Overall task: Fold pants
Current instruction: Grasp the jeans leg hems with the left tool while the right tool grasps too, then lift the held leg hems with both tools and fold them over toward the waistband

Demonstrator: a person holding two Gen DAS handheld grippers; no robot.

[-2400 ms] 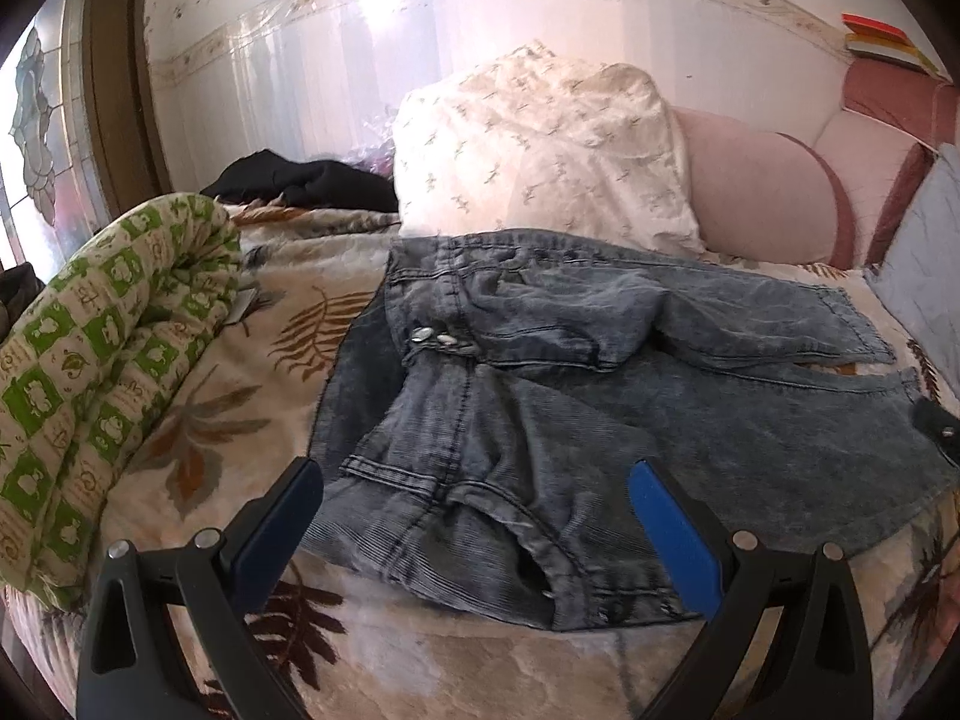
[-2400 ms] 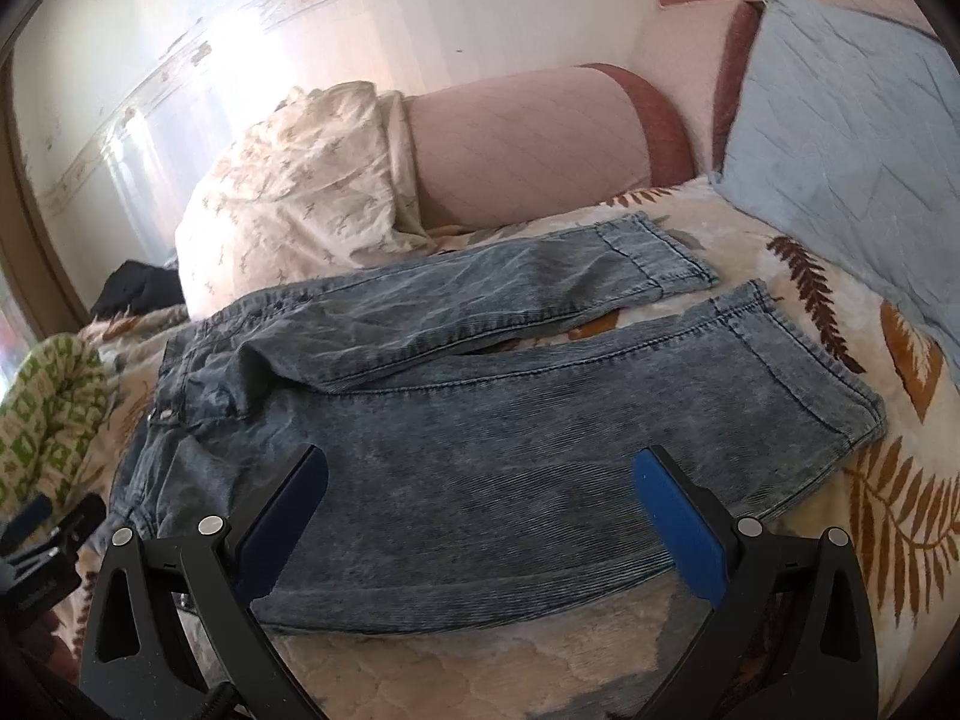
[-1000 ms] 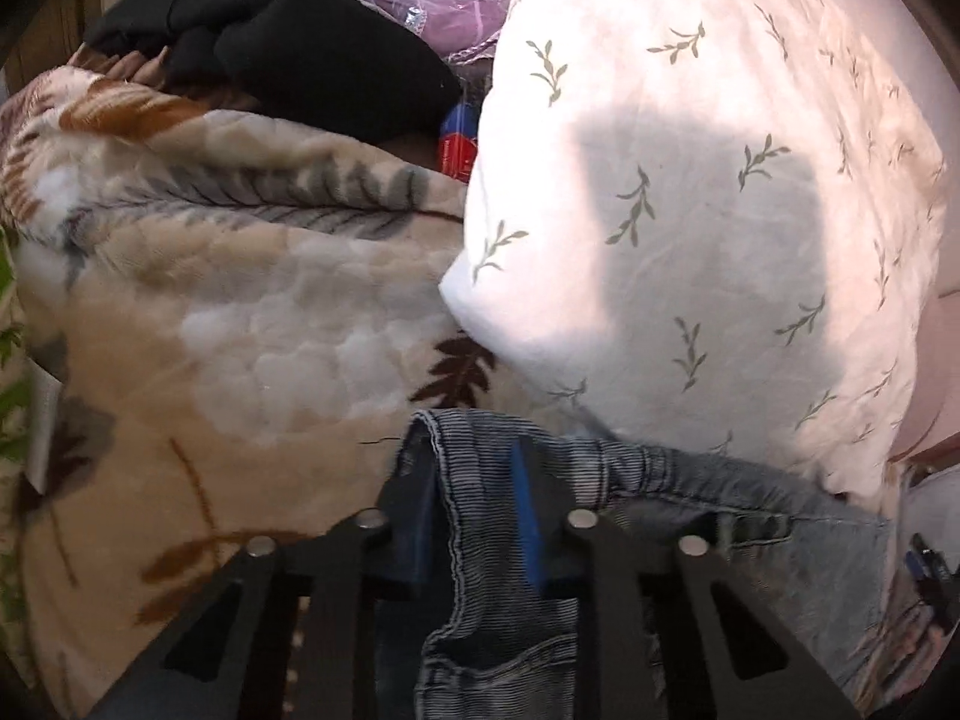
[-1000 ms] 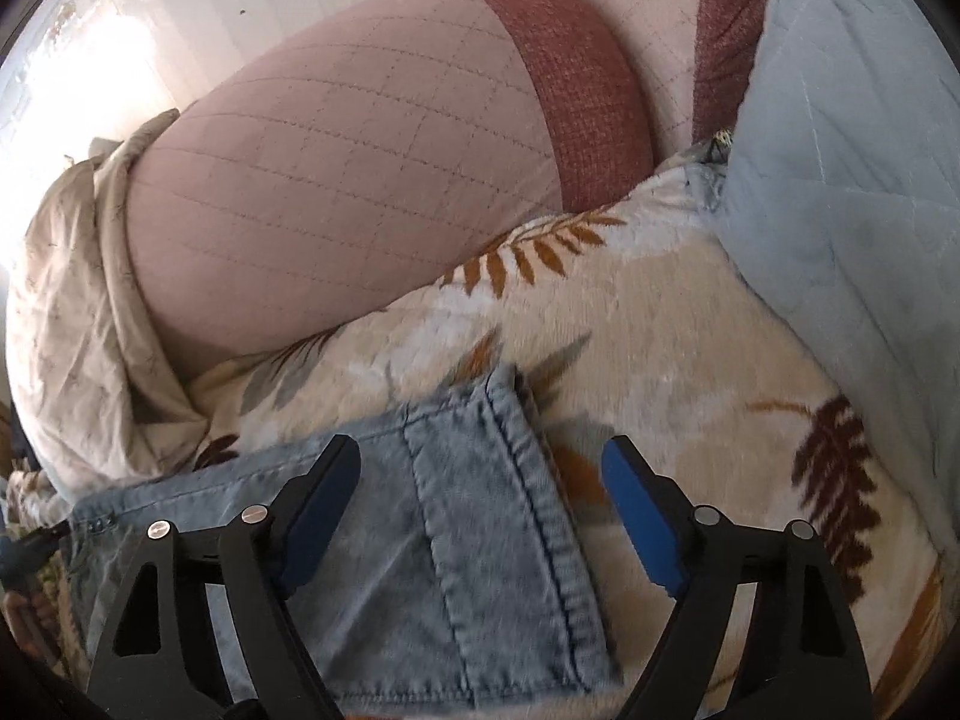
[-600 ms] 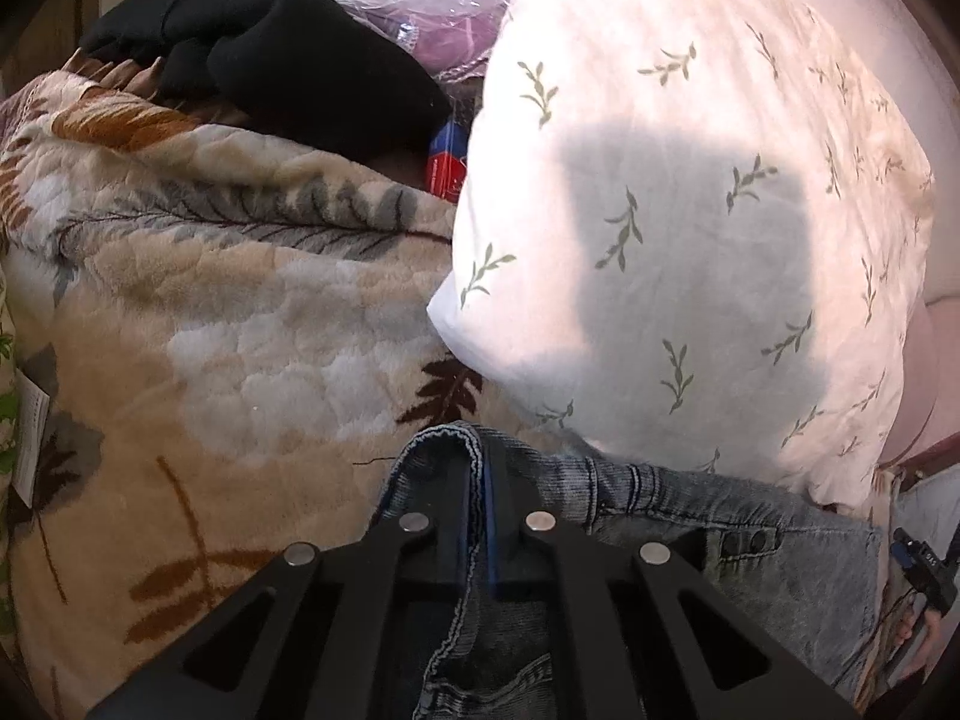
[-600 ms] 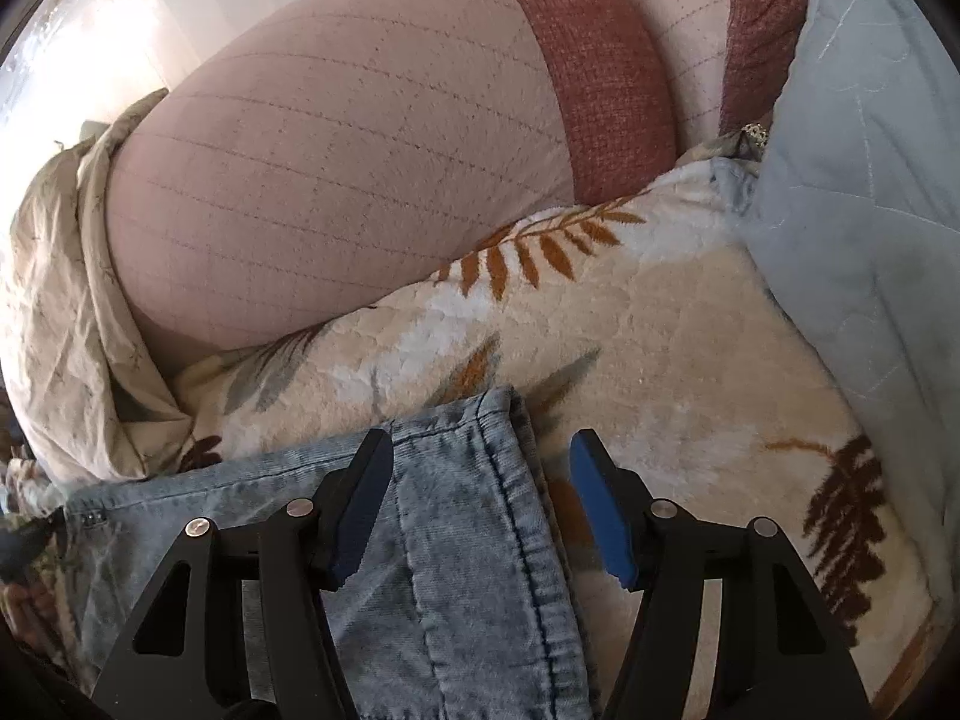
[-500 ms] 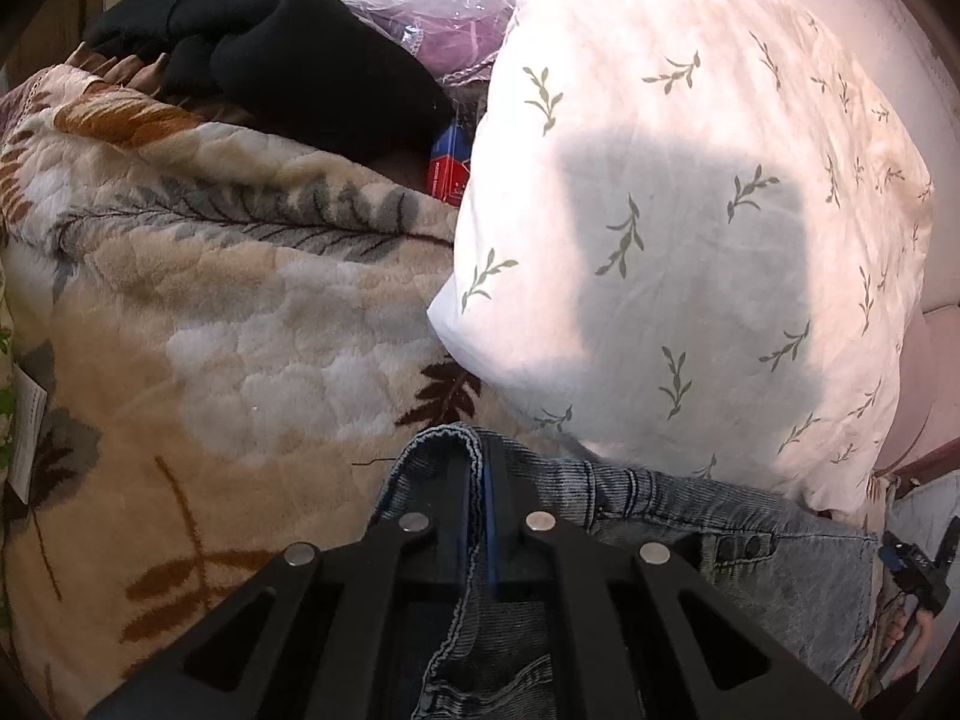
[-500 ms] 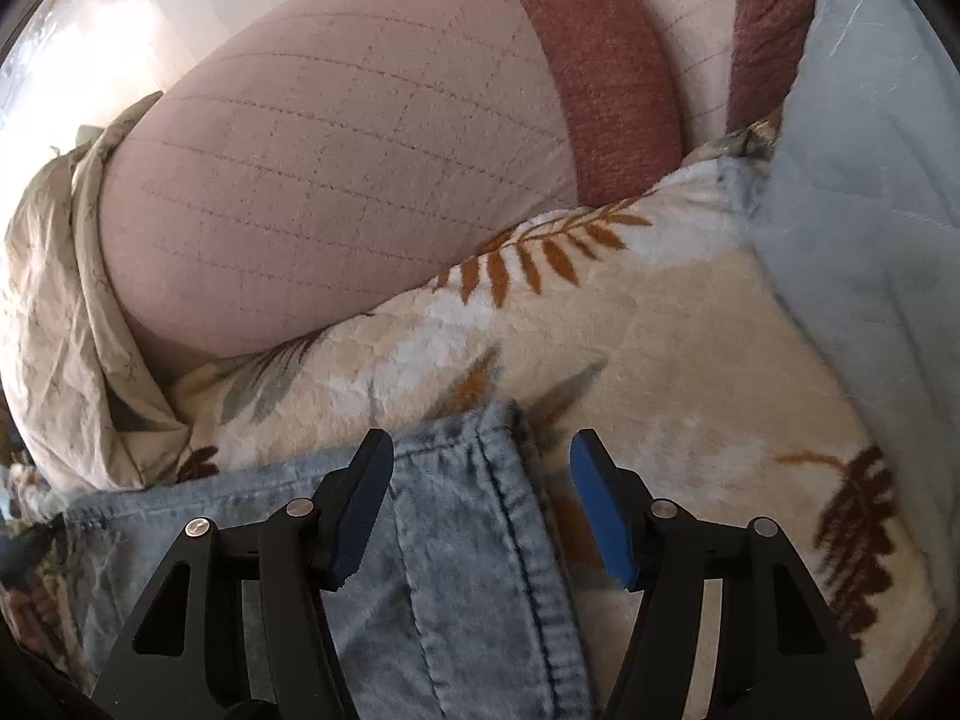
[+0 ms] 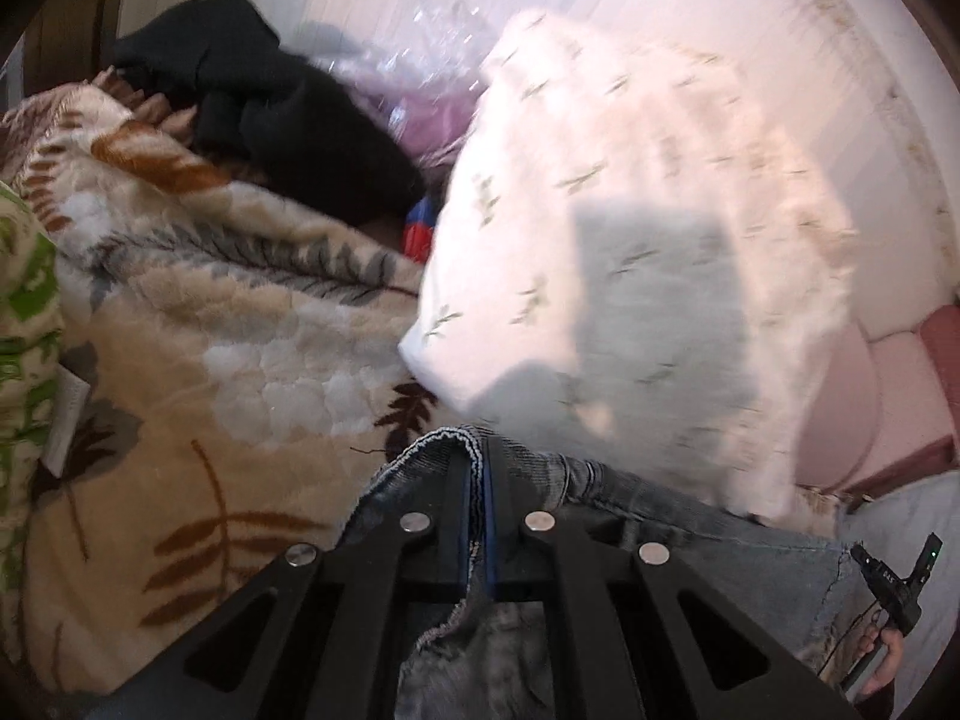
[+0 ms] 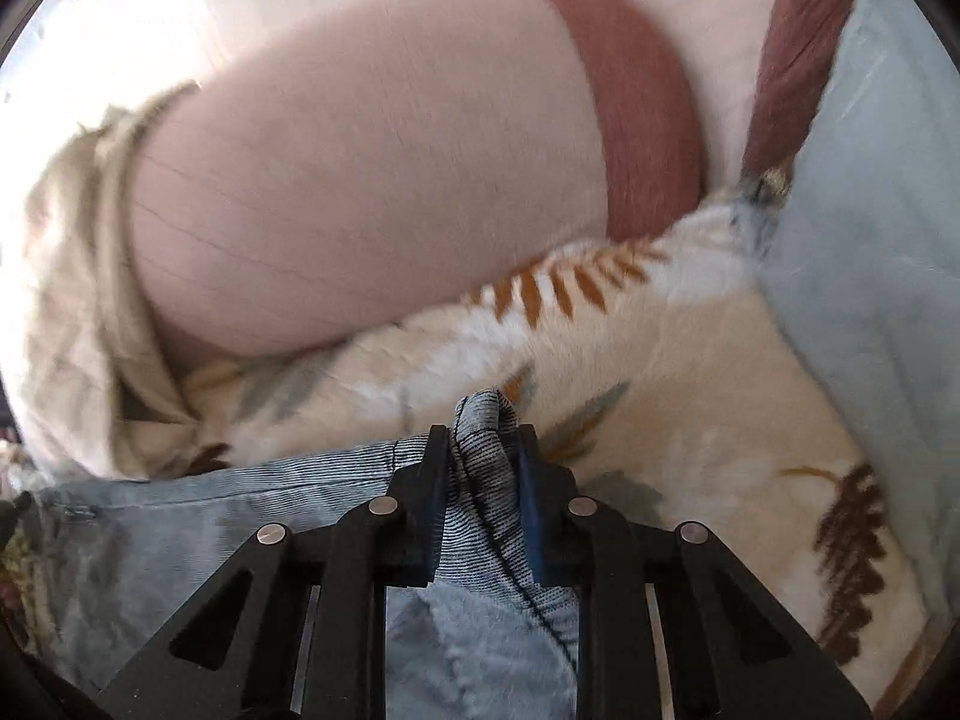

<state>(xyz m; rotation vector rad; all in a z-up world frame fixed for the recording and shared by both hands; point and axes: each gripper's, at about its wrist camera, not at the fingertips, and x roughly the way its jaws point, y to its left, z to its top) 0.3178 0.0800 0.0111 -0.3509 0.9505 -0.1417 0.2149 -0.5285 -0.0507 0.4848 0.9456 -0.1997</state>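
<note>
Item: the jeans (image 9: 690, 534), grey-blue acid-washed denim with a fine ribbed weave, lying across the leaf-print blanket (image 9: 198, 360) in the lower part of both views. In the left wrist view we find the left gripper (image 9: 477, 480) at lower centre with its jaws pressed together on the waistband edge, whose stitched rim curls up above the fingertips; the white sprigged pillow (image 9: 630, 252) fills the upper right and a black garment (image 9: 270, 114) sits at upper left. In the right wrist view the right gripper (image 10: 483, 450) at lower centre has just been closing and now pinches the leg cuff, the hem bunched into a ridge between the pads; the pink bolster (image 10: 360, 180) spans the upper frame and a pale blue quilted cushion (image 10: 888, 240) runs down the right edge. Condition of the cloth: limp between the two holds, seams dark and plain, the surface creased near each grip. Risks we note: the right hold takes only a small gathered fold of cuff, so the weight of the denim may well drag it free once lifted; the left hold sits at the very rim of the waistband and could slide off likewise. The pillow lies close over the waistband, and we judge that a careless pull could catch it. Uneven lifting would skew the fold.
</note>
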